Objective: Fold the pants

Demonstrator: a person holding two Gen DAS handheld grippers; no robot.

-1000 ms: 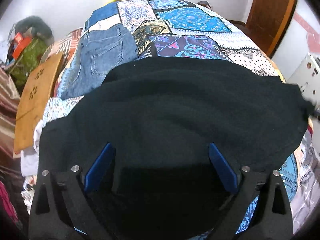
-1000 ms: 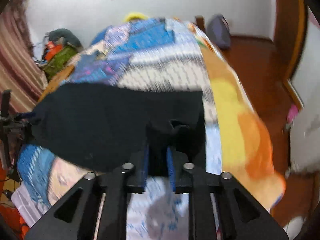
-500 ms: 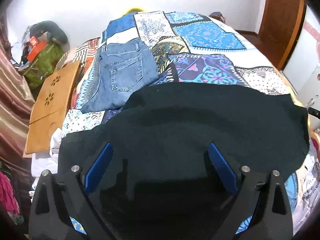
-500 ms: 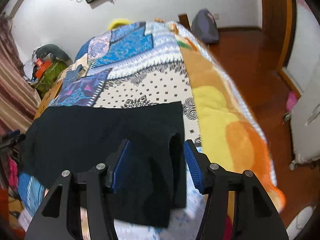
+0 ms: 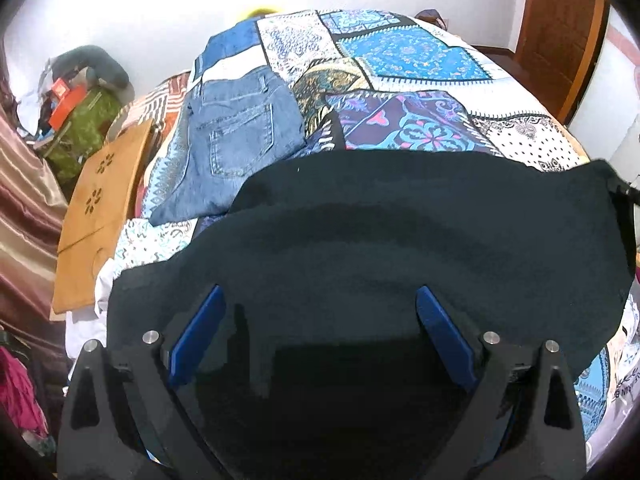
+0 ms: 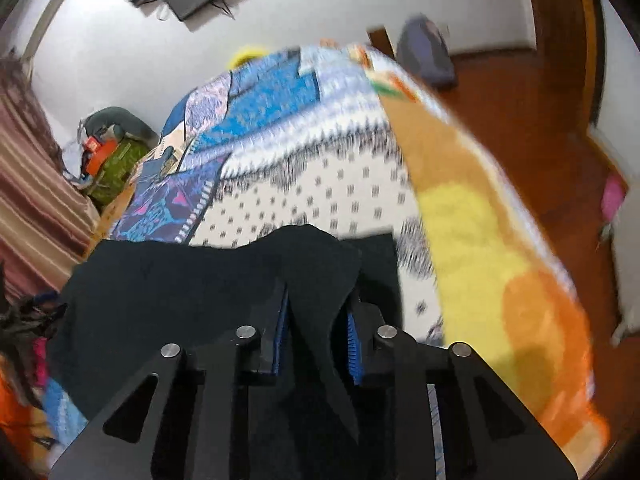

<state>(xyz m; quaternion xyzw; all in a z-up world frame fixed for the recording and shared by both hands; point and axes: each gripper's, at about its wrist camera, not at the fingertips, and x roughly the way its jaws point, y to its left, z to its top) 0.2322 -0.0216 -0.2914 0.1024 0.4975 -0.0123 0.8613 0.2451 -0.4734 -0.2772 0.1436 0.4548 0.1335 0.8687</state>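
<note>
The right gripper (image 6: 316,320) has just closed on a raised fold of the black pants (image 5: 400,232) – spread across the bed (image 5: 400,52) – so folding can start; the left gripper (image 5: 318,320) hangs wide apart over them

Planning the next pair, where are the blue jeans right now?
In the left wrist view, the blue jeans lie folded on the patchwork bedspread, upper left, just beyond the black pants and right of the tan wooden board.

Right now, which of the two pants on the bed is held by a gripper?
The black pants, nearest the cameras: the right gripper has just closed on a raised fold of them. The blue jeans lie untouched farther up the bed.
</note>
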